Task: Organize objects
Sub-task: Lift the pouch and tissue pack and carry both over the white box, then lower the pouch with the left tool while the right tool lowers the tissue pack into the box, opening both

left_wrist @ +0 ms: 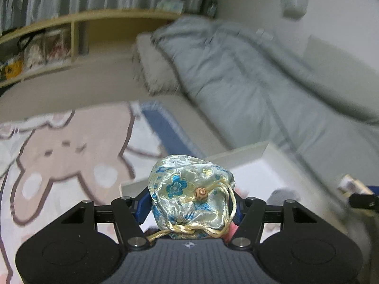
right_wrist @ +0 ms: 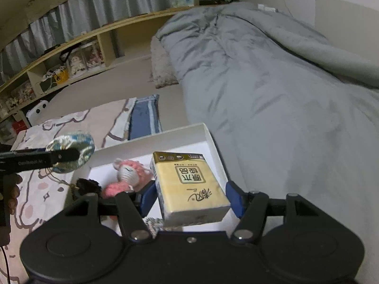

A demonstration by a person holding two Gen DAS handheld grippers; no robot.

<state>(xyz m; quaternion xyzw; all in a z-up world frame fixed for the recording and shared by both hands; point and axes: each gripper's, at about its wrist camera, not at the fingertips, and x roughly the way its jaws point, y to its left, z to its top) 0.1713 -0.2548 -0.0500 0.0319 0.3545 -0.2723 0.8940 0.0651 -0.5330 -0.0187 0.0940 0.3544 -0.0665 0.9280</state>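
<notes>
— Brocade pouch (left_wrist: 189, 194) is pinched in the left gripper (left_wrist: 189, 207), held above the near-left corner of the white tray (right_wrist: 208, 132).

— And the tissue pack (right_wrist: 189, 187)?

— It is clamped across its short sides by the right gripper (right_wrist: 189, 201), long axis pointing forward, over the tray's right side; either load could be lowered almost straight down.

- Ahead of you lies a bed (right_wrist: 272, 90) under a rumpled grey duvet, with a fuzzy pale pillow (right_wrist: 163, 68) at its left edge.
- Along the far wall you see a low wooden shelf (right_wrist: 78, 54) holding dolls and small clutter, with grey curtains (right_wrist: 123, 2) hanging above it.
- Under you, a pink cartoon blanket (left_wrist: 59, 146) meets a blue striped cloth (right_wrist: 144, 116).
</notes>
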